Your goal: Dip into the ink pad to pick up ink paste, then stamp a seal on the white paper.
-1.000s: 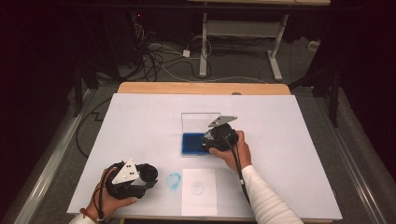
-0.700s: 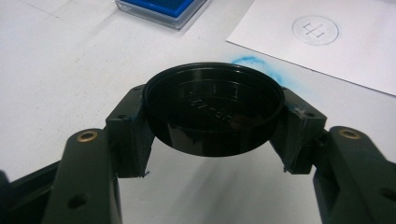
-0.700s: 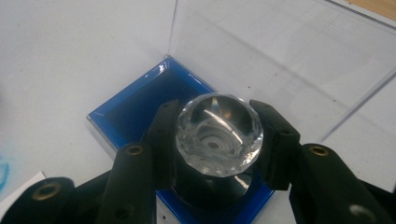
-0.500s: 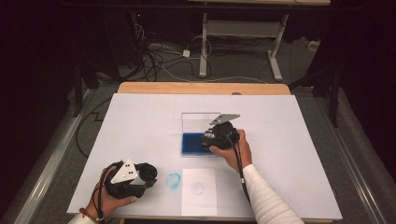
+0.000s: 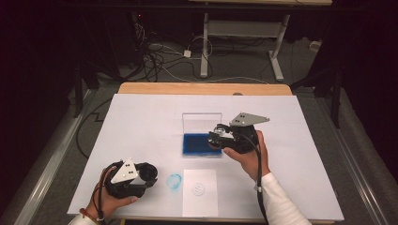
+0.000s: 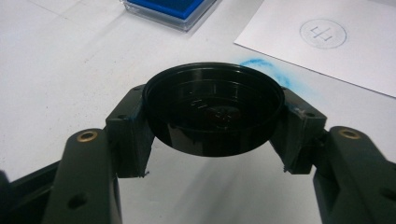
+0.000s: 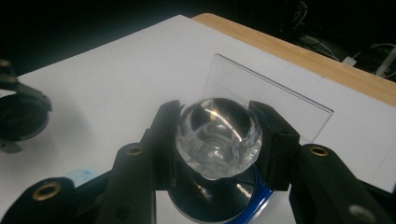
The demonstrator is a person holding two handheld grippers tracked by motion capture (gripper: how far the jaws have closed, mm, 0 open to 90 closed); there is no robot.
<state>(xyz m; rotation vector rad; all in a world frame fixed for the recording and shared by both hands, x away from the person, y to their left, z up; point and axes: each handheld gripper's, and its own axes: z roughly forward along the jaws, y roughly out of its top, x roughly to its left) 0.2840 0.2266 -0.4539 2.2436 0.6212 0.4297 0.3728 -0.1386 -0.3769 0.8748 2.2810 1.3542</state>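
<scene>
Stamp | pinched in right tongs, now lifted off ink pad | inked, ready for paper | left tongs pinch cap.

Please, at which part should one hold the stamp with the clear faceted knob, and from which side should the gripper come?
Probably at the faceted knob, as the right gripper does: one jaw on each side, coming level from the person's side. The knob is the widest part above the thin neck; the round base stays free to face the ink pad.
</scene>
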